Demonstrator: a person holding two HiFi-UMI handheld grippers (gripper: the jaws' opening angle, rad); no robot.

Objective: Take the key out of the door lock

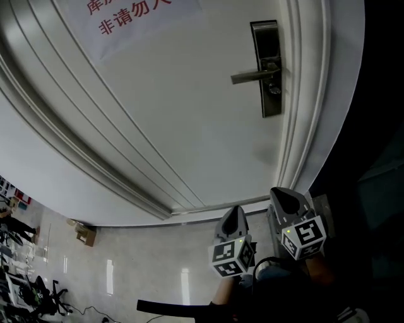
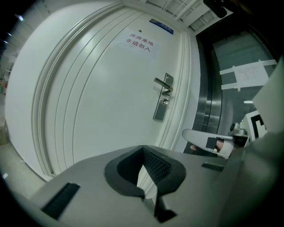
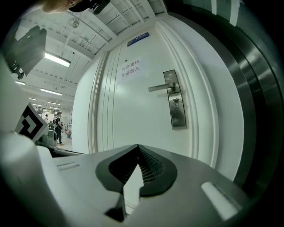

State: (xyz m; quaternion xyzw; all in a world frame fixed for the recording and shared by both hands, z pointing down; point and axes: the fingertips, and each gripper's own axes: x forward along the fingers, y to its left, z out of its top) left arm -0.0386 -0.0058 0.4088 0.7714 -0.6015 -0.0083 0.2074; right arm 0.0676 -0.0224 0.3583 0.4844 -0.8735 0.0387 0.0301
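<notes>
The white door [image 1: 164, 113] carries a dark metal lock plate [image 1: 267, 63] with a lever handle [image 1: 252, 76]. The key [image 1: 274, 90] sits in the keyhole just under the handle, small and hard to make out; it also shows as the key [image 3: 176, 102] and the key [image 2: 165, 101]. Both grippers hang low and well short of the lock. My left gripper [image 1: 235, 211] [image 2: 143, 148] is shut with nothing in it. My right gripper [image 1: 279, 192] [image 3: 138, 146] is beside it, nearer the door frame, also shut and holding nothing.
A paper notice [image 1: 126, 16] with red characters is stuck on the door. The moulded door frame [image 1: 309, 94] borders a dark strip at right. A small cardboard box [image 1: 85, 233] lies on the glossy floor at left. A person [image 3: 57, 128] stands far off.
</notes>
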